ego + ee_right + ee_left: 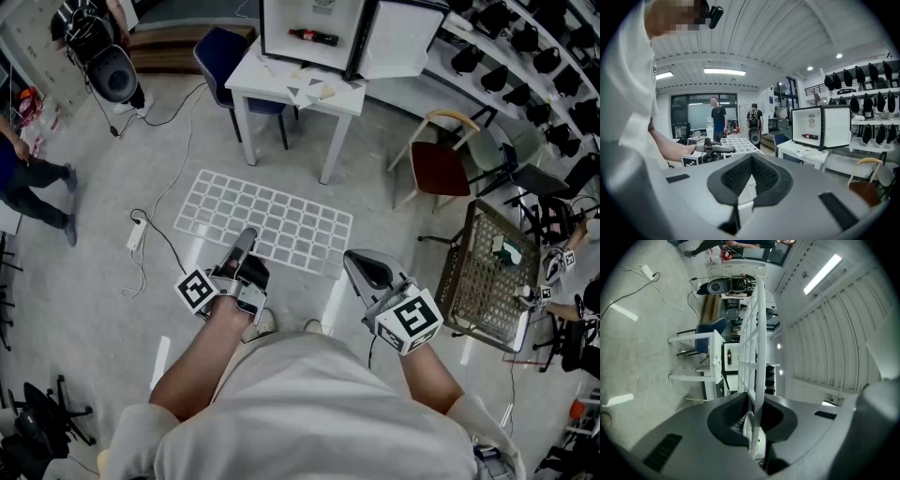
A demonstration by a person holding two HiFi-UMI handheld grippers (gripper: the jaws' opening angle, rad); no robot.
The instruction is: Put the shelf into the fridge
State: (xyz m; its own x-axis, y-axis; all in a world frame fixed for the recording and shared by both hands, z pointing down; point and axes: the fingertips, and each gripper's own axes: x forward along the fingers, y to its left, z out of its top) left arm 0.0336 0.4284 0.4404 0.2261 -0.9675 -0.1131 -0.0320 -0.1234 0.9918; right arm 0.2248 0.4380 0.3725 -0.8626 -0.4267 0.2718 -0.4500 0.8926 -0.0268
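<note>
My left gripper (247, 240) pinches the flat white shelf (272, 225), a grid of little squares. The bumpy black pads (736, 177) of my right gripper (353, 259) are squeezed together, empty.

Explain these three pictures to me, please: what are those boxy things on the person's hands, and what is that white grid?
A person wears a camera on the head; that picture looks down on both arms. Each hand holds a two-jaw clamp, called a gripper, with its own camera; those give the other two pictures. The left gripper is clamped on the edge of a white grid shelf, held out above the floor. The right gripper is shut and empty. Ahead, on a white table, stands a small fridge with its door open and a bottle inside.
</note>
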